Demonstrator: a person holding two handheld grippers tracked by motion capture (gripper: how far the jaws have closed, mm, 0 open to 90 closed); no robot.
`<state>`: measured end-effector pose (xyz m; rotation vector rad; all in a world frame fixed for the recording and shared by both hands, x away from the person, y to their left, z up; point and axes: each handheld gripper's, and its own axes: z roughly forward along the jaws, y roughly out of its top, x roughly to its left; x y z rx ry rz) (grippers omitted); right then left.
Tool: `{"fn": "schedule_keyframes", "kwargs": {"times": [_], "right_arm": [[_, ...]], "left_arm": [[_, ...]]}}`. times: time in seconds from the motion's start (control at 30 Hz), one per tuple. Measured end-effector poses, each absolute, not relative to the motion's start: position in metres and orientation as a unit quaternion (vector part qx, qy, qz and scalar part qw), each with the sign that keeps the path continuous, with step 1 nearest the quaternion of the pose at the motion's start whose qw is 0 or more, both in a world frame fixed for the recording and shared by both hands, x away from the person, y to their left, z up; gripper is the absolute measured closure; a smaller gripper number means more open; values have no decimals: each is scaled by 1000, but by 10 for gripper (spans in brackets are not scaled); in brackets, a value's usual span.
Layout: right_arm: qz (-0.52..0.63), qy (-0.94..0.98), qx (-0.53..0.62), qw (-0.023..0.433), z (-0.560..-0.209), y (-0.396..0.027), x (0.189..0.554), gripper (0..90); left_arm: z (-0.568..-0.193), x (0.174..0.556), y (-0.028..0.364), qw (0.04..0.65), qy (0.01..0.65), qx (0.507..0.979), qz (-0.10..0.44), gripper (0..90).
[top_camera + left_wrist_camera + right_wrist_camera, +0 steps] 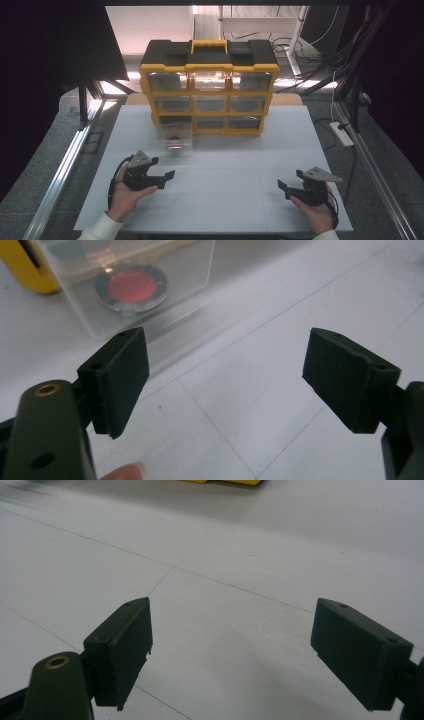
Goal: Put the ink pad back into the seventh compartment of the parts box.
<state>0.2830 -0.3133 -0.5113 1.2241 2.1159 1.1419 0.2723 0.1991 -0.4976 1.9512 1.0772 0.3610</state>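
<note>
At the bottom of the high view we see two hands coming in, each holding a gripper. The left hand (125, 197) sits at lower left, and its left gripper (165, 180) points toward the right and a little up the frame; its jaws stand wide apart with nothing between them. The right hand (316, 212) sits at lower right, and the right gripper (284, 189) points left, its jaws also spread and empty. Both rest low over the white table (220, 170), well apart from each other.

In the left gripper view (225, 385) we see the two black pads (125, 380) parted over bare table, with a fingertip at the bottom edge. Just beyond the left pad, at upper left of that frame, lies a clear drawer (145, 285) holding a round black disc with a red centre (131, 287). In the right gripper view (230, 650) the pads are likewise apart over the bare, faintly lined table, with a strip of yellow at the top edge.

Farther up the high view, the drawer (174, 136) stands on the table, above the left gripper in the frame and just in front of the lower left corner of the cabinet, the disc (174, 143) inside it.

Beyond it, in the upper centre, stands the yellow and black cabinet (209, 65) with three rows of clear drawers and a yellow handle on top. Its bottom left slot looks dark and open.
</note>
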Motion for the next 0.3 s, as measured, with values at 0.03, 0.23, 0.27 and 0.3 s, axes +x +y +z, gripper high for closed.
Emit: {"fn": "schedule_keyframes", "kwargs": {"times": [0.03,0.23,0.27,0.3], "right_arm": [[413,765,443,220,-511,-313,283,172],[414,765,441,221,-511,-313,283,171],[414,765,442,221,-511,-313,283,170],[414,765,442,221,-512,-314,283,170]], "left_arm": [[-498,272,199,428,431,781,145,193],[-500,271,200,426,431,782,148,191],[-500,271,200,426,431,782,148,190],[-500,270,200,425,430,782,150,189]]}}
